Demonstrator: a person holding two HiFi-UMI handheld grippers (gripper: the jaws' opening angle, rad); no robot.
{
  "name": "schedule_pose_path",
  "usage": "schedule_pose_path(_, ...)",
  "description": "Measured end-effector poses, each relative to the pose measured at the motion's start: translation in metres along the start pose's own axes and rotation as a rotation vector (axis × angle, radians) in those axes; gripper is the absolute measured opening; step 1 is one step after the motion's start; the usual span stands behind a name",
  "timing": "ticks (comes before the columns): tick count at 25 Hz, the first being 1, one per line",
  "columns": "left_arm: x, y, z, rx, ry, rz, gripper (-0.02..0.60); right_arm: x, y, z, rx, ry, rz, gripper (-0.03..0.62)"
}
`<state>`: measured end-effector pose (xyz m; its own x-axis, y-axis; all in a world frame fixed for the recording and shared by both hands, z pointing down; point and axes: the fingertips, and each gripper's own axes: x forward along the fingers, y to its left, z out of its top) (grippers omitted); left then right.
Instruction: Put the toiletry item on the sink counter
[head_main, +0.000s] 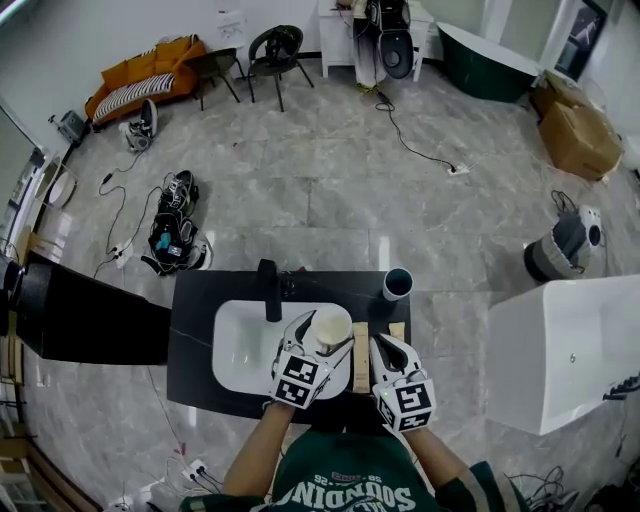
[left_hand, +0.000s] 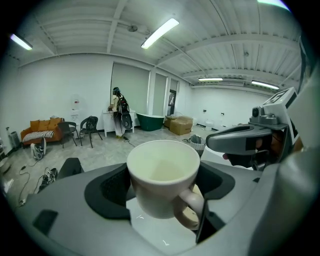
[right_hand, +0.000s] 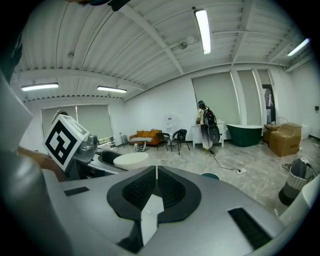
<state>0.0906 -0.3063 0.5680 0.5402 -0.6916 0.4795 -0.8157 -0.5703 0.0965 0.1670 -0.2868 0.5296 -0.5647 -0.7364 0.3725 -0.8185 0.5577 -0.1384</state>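
Note:
A cream mug (head_main: 331, 328) with a handle hangs above the right part of the white sink basin (head_main: 238, 347). My left gripper (head_main: 324, 338) is shut on the mug; in the left gripper view the mug (left_hand: 165, 179) fills the space between the dark pads of that gripper (left_hand: 165, 192), handle toward the camera. My right gripper (head_main: 385, 346) sits just right of it over the black counter (head_main: 193, 330), shut with nothing in it (right_hand: 156, 186). From the right gripper view only the mug's rim (right_hand: 131, 159) shows at the left.
A black faucet (head_main: 268, 290) stands behind the basin. A teal cup (head_main: 397, 284) is at the counter's back right corner, and a wooden strip (head_main: 361, 356) lies between the grippers. A white bathtub (head_main: 565, 350) stands to the right, a black box (head_main: 80, 315) to the left.

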Motion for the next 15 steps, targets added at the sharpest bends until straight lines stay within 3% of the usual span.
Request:
schedule_pose_path(5,0.027,0.007,-0.004,0.011,0.013,-0.012,0.414,0.007,-0.015,-0.005,0.011,0.011,-0.026,0.043)
schedule_pose_path(15,0.084,0.024,0.003,0.032,-0.029,0.065,0.414,0.007,-0.052,-0.025,0.073,0.044,-0.093,0.043)
